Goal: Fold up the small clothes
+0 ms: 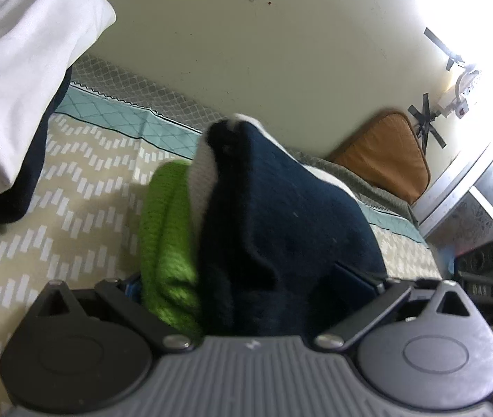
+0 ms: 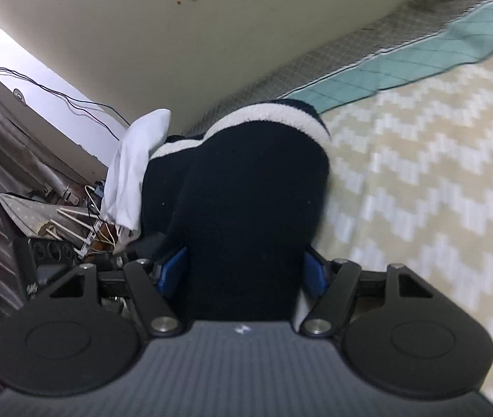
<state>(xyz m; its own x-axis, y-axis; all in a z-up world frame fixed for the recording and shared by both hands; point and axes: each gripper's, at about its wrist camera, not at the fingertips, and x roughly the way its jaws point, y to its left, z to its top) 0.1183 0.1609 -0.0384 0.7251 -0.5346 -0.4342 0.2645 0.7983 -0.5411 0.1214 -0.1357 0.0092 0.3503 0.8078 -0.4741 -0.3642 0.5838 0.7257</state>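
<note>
A: Setting: a bed (image 2: 437, 191) under a beige zigzag-print cover with a teal border, set against a cream wall (image 1: 281, 52). An orange cushion (image 1: 385, 153) lies at the far right of the left wrist view; folded white and dark clothes (image 1: 13, 80) sit at its near left.

B: Position of the workpiece?

A: Both units carry knitwear off the bed. The left gripper (image 1: 246, 278) holds a dark navy garment (image 1: 298, 226) bunched with a green knit piece (image 1: 166, 243). The cloth fills the gap between the jaws and rises away from the camera. The pads are mostly covered, so clamping is judged from the cloth wedged between them. The right gripper (image 2: 243, 264) has a navy garment with a white band (image 2: 246, 191) between its blue pads (image 2: 173, 267), the band at the far end. The jaws stand fairly wide with the thick fabric filling the gap. Whether this is the same garment as in the left unit cannot be told.

B: Failure modes?

A: Three, by estimate. First, the wide right jaws may grip the knit only loosely, and it could slide out. Second, the green piece in the left jaws could fold in with the navy one. Third, the right view is motion-blurred, and a quick swing could drag cloth toward the clutter (image 2: 55, 226) off the bed's left edge.
</note>
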